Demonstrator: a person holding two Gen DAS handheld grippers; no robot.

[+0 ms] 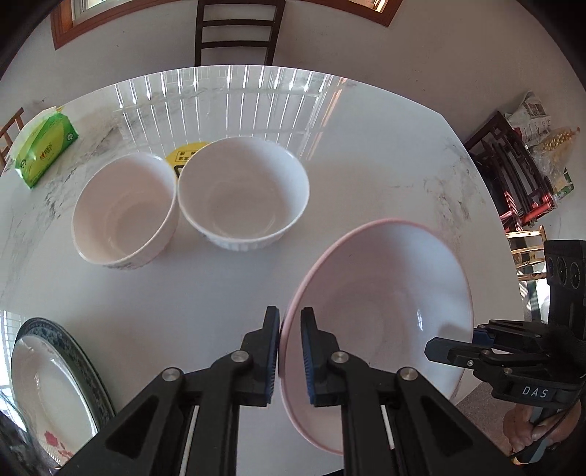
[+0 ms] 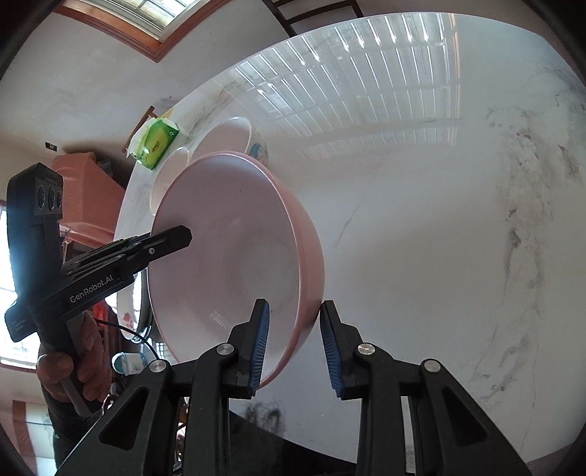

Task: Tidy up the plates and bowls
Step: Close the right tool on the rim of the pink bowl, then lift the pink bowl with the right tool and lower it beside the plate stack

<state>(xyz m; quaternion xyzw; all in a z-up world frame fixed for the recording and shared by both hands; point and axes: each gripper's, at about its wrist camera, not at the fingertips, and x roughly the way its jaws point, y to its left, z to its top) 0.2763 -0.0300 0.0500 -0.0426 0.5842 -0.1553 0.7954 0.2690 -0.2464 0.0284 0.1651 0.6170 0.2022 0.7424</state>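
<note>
The pink bowl [image 1: 384, 311] is held tilted above the near right part of the marble table [image 1: 366, 146]. Its rim is clamped on one side between the narrow pads of the left gripper [image 1: 289, 351] and gripped on the opposite side by the right gripper [image 2: 295, 348], whose fingers straddle rim and outer wall. Two white bowls [image 1: 241, 194] are seen touching side by side toward the far left, a green tissue pack [image 1: 45, 150] at the far left edge, and stacked plates [image 1: 55, 395] at the near left edge.

White marble table [image 1: 366, 121], dark wooden chair [image 1: 238, 33] behind, wood-framed window [image 2: 146, 22], pale wall [image 1: 439, 66].
</note>
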